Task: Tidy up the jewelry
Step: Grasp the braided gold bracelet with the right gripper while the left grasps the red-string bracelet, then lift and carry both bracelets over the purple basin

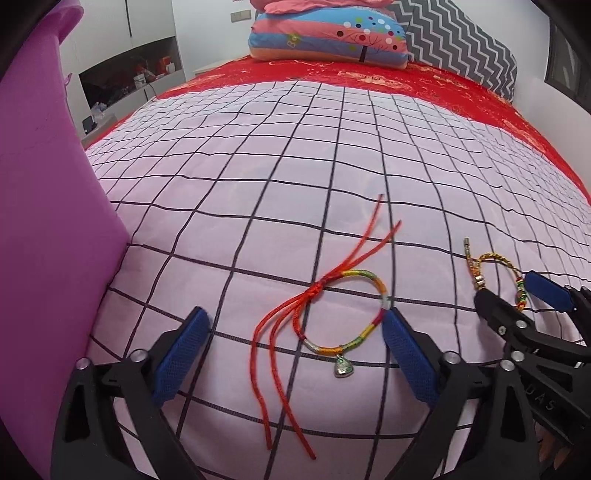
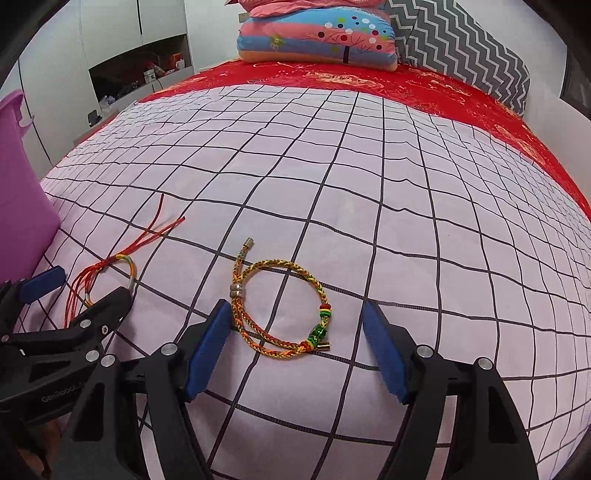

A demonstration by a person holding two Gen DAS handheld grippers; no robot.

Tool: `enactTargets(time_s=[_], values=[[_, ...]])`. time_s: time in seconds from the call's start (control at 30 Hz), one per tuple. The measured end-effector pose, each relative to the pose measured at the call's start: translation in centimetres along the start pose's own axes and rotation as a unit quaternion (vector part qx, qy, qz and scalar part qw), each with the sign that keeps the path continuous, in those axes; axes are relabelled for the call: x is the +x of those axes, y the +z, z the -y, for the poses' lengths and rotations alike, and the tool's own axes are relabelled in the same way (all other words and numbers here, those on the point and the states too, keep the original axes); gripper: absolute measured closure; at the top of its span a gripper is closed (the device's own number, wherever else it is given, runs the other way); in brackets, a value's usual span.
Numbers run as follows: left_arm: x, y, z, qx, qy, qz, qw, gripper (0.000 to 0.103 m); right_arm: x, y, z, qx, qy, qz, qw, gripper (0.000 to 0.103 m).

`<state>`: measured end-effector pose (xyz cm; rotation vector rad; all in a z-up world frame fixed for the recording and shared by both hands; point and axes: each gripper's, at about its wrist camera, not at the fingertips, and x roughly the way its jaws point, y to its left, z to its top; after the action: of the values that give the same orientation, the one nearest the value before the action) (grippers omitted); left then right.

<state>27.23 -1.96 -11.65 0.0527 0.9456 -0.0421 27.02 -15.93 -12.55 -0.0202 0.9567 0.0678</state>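
Both bracelets lie loose on the bed, so by the look of it nothing has been sorted yet and the whole job is ahead of you. The red-cord bracelet (image 1: 343,314), with its striped loop, small silver charm and long red tails, rests flat on the checked sheet (image 1: 258,166) toward the near edge of the bed. Your left gripper (image 1: 295,354) hangs over it with its jaws spread; the right-hand pad sits right at the loop's edge, though you cannot tell from here whether it touches, and the left-hand pad stands well apart from the cords. Nothing is pinched.

The braided gold bracelet (image 2: 280,306), with green and red beads and metal end caps, lies just beside the first one, nearer the bed's right edge. Your right gripper (image 2: 295,350) straddles it with its jaws also spread, the left-hand pad just beside the braid and the right-hand pad clear of it. No grip there either.

A purple bin (image 1: 44,184) stands at the left edge of the bed, near the red-cord bracelet; it is probably where the pieces go. Pillows (image 2: 317,33) sit at the far end.
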Motion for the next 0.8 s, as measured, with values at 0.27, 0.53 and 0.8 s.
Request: enactTargets(time_s=[0.27,0.53,0.8], values=[[-0.8,-0.2,1.1,0.016,-0.031,-0.003,0.9994,0.081,-0.5,-0.1,-1.8,-0.039,-0.01,-0.001,0.999,0.097],[-3.2,-2.4,1.2,0.02,-0.064,-0.029,0.9973,0.087,-3.3,-2.8,-0.3,0.018,0.028,0.0,0.999,0.097],[-7.6,-7.0,0.6,0.021,-0.082,-0.053,0.995,0.087,-8.6,-8.9,0.6,0.077,0.034,-0.008,0.996,0.097]])
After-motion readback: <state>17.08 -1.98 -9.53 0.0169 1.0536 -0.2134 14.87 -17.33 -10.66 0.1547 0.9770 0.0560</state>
